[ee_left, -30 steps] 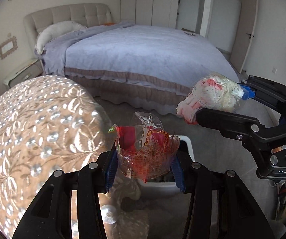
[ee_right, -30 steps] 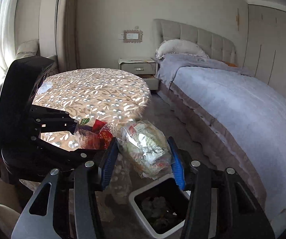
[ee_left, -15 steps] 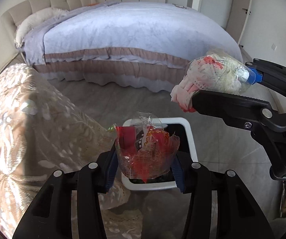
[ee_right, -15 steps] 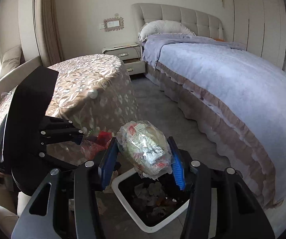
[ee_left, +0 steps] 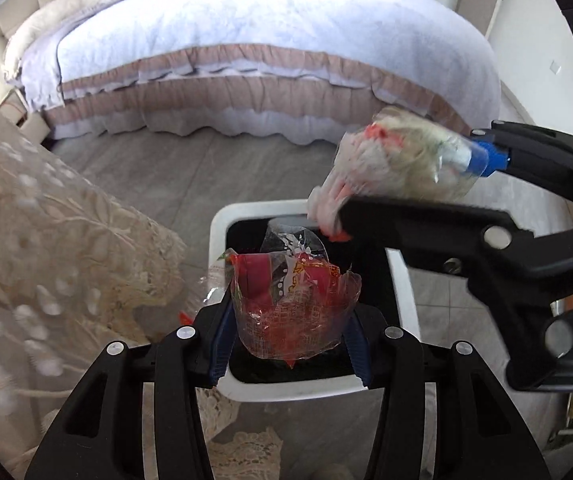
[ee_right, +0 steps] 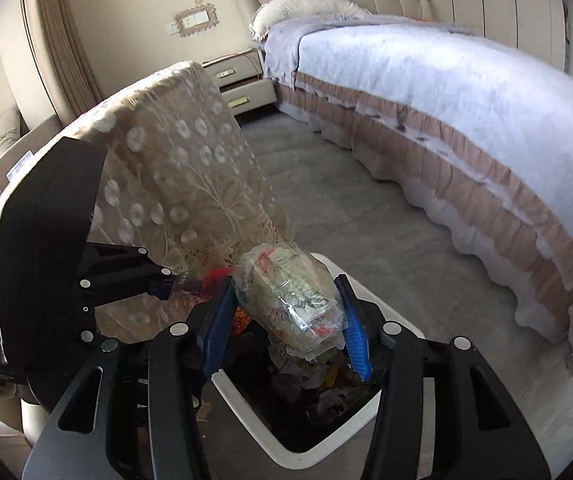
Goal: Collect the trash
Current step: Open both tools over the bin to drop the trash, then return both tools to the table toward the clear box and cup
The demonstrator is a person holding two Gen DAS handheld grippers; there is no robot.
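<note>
On the left stands the counter [ee_left: 46, 240] with its lacy flowered cloth. Just beside it on the floor is the white trash bin [ee_left: 402, 276], and there is already rubbish inside.

The left tool [ee_left: 290, 316] hangs right over the bin's mouth. A crinkly red wrapper [ee_left: 290, 312] sits between its blue pads, and the jaws are starting to spread, so I think the wrapper is about to fall in. The pads look like they touch it for now.

Further right, the right tool [ee_right: 286, 312] squeezes a clear bag of crumpled paper [ee_right: 290, 300]. That bag is above the bin too, near the far rim.

To do this well, keep both tools over the dark middle of the bin, not the edge. Open wide, one at a time, so nothing bumps. The light wrapper may stick to a pad, so a little shake could help.

Behind it all is the big bed [ee_left: 266, 28].
</note>
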